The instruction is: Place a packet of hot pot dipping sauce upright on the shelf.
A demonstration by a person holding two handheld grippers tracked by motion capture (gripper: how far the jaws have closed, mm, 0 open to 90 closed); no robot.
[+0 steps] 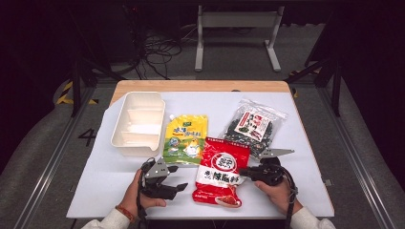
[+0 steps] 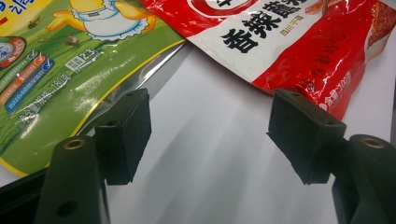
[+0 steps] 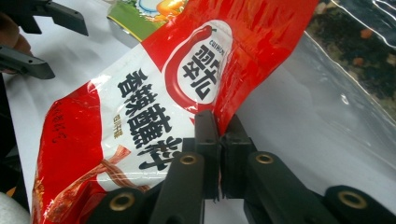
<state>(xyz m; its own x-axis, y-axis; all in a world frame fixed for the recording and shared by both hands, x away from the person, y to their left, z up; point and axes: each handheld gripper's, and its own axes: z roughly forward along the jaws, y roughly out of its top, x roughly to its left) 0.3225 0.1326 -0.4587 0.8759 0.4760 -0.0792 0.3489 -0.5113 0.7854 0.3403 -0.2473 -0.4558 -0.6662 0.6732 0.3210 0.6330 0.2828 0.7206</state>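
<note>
My right gripper (image 3: 219,140) pinches the right edge of the red pouch (image 1: 220,172), which lies on the white mat (image 1: 305,191) between both hands (its top overlaps the green pouch (image 1: 185,138)); my left gripper (image 2: 210,135) hangs spread over bare mat, holding nothing.

Left claw (image 1: 179,177) held low with jaws apart, right claw (image 1: 242,171) pinched shut, both hands gripping from below
</note>
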